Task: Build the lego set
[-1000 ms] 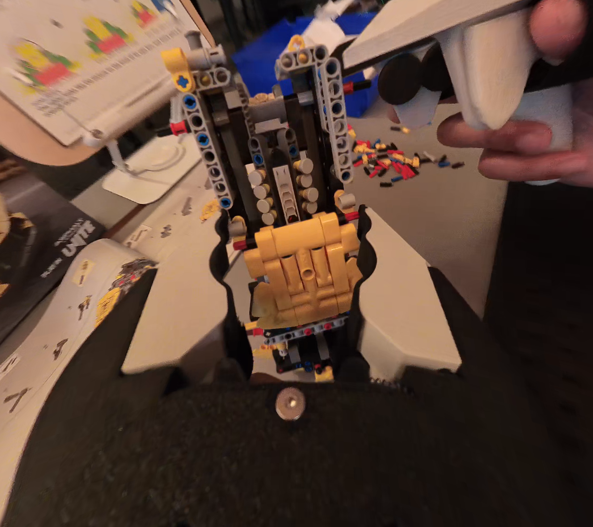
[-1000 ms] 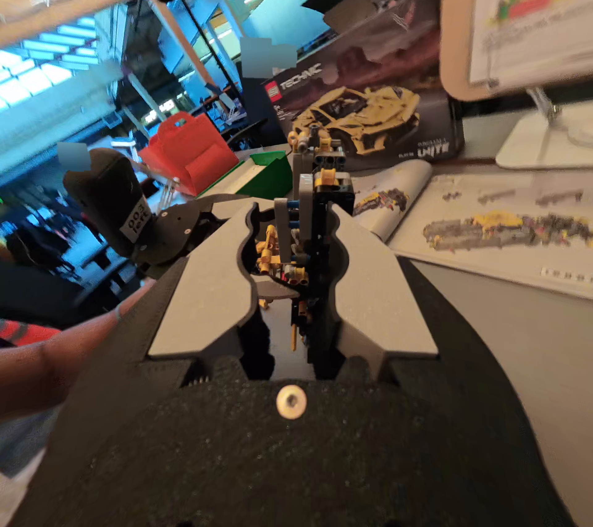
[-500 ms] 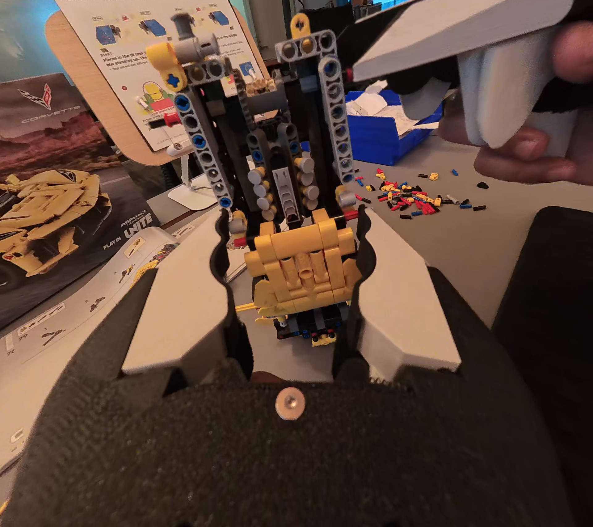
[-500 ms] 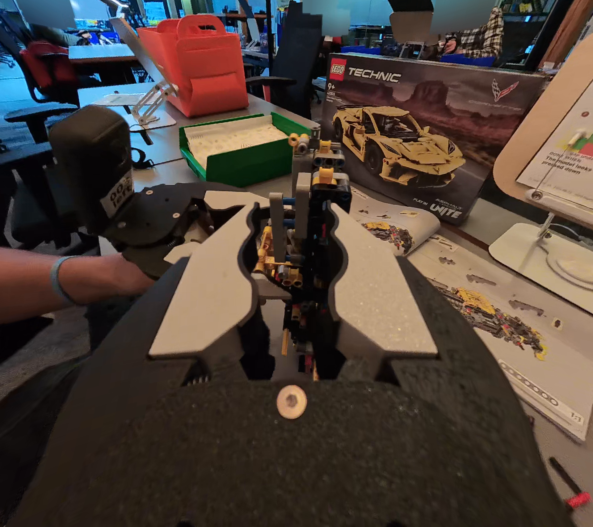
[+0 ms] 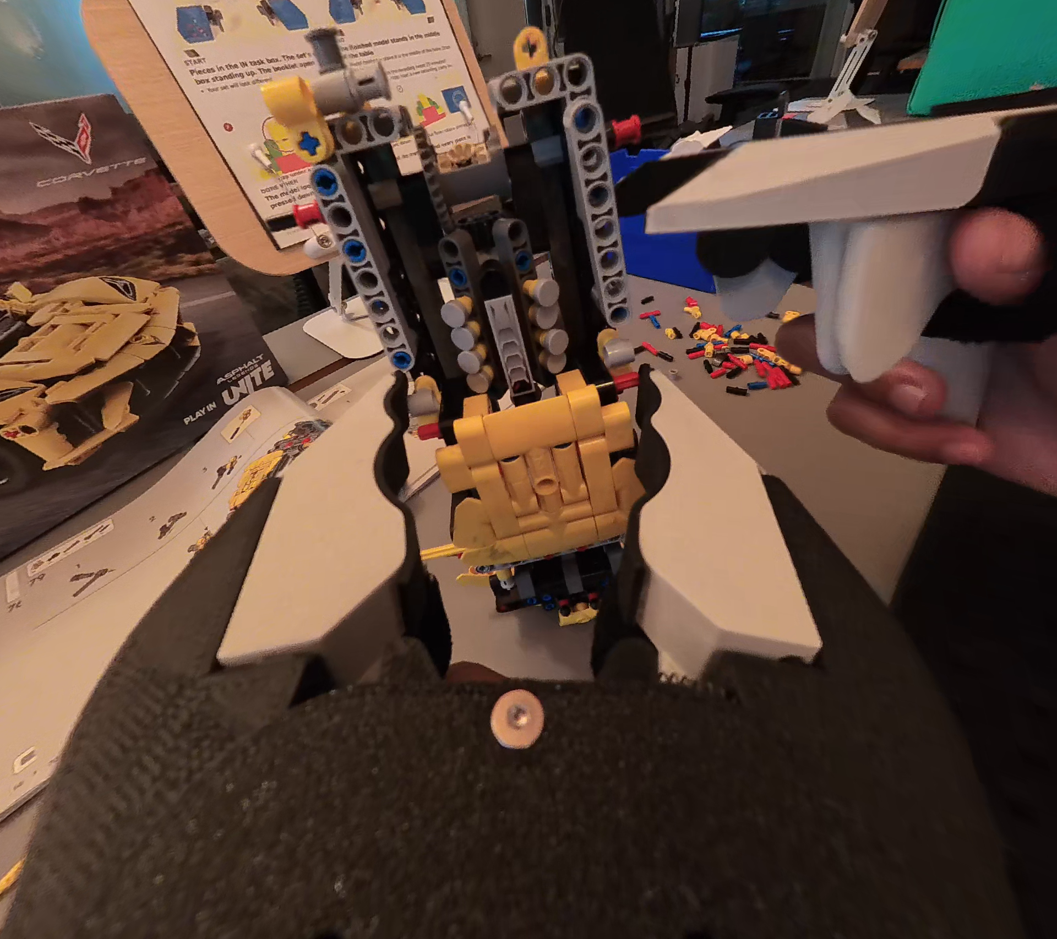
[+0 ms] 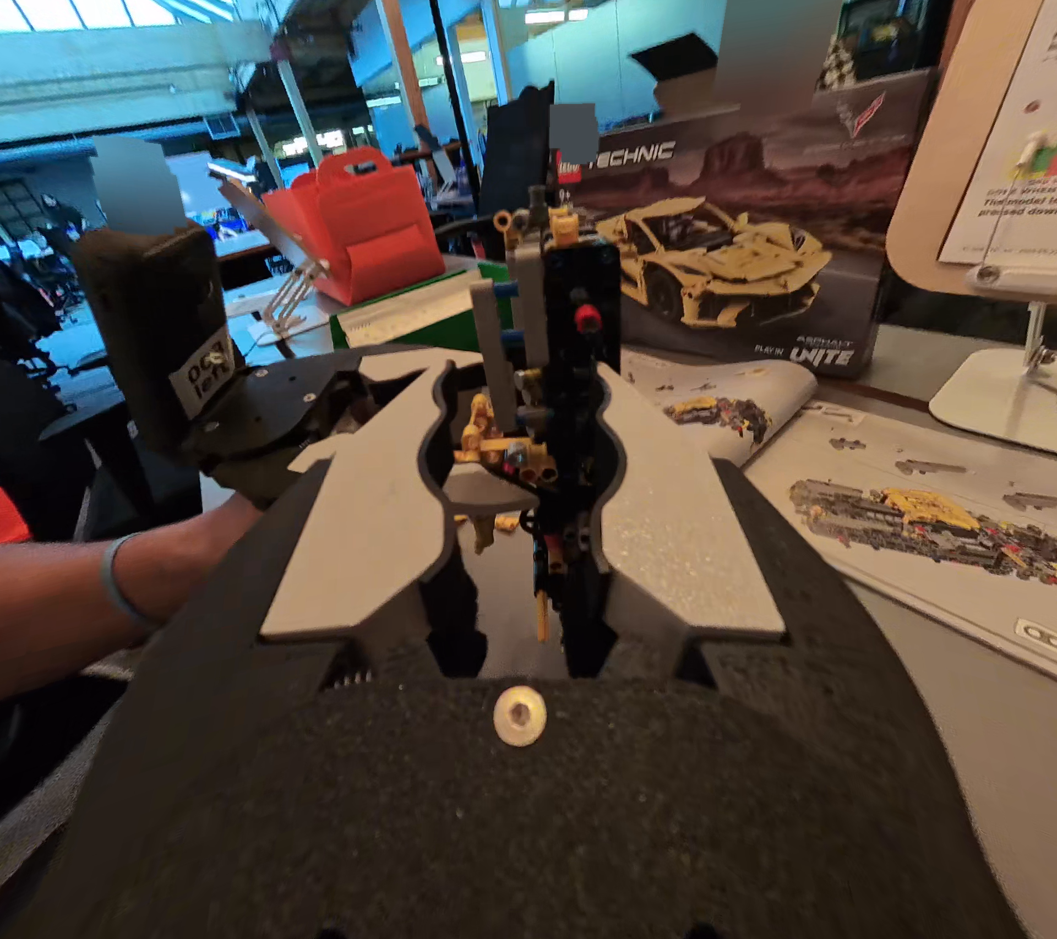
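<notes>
Hidden parts: the lower end of the partly built yellow, black and grey lego car chassis sinks between the left gripper fingers, and its base is lost behind the black foam body of the tool.
Hard to make out: in the right wrist view the chassis shows edge-on, so which beams the pads press on cannot be told; the right gripper seems to touch it on its right pad only, but the left side is blurred by shadow.
Left claw: clamped on the yellow seat block of the chassis, both pads against it.
Right claw: drawn in around the chassis's narrow side, gripping it as far as the view allows.
Task's thing: the chassis stands upright, held off the grey table between both tools.
Changed since half a second ago: the right wrist camera has tilted upward, so more ceiling shows and the chassis reaches higher in its view; the left wrist view is much the same.
Containers: the blue plastic bin behind the chassis has white paper at its rim; the green tray holds a white sheet.
Loose pieces: small red, black, yellow and blue pins lie scattered on the table.
Cut off: the open instruction booklet runs out of frame.
</notes>
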Demonstrator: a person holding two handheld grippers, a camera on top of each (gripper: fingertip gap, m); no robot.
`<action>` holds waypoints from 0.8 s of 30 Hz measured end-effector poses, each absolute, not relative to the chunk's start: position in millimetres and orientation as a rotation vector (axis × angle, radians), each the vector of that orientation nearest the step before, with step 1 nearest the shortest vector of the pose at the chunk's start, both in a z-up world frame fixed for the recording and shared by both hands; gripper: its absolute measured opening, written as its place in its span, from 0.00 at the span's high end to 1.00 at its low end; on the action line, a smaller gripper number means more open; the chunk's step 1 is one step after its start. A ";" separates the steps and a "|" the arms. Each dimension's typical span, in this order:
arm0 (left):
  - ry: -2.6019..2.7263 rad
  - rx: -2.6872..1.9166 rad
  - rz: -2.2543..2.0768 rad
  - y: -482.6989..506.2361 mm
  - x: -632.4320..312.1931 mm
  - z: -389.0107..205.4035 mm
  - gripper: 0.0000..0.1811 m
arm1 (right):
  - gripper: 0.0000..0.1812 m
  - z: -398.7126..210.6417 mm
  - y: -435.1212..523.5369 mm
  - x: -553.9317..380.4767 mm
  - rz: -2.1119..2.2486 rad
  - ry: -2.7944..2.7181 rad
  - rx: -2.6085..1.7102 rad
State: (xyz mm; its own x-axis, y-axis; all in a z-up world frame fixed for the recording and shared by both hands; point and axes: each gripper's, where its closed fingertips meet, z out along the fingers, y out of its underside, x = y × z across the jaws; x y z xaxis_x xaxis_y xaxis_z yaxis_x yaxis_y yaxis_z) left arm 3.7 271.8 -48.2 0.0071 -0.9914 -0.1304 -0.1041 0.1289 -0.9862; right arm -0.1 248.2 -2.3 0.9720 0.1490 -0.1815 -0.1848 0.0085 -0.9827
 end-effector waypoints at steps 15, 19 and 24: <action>1.370 -1.196 -0.986 267.0 -2.9 -47.8 0.56 | 0.82 -2.8 255.6 7.7 0.251 -0.003 -1.496; 1.298 -1.222 -1.168 264.9 -34.6 -4.9 0.68 | 0.82 -3.3 258.2 13.0 0.218 0.017 -1.509; 1.458 -1.268 -1.274 239.4 -23.9 20.2 0.75 | 0.83 -2.3 263.9 5.9 0.180 -0.002 -1.527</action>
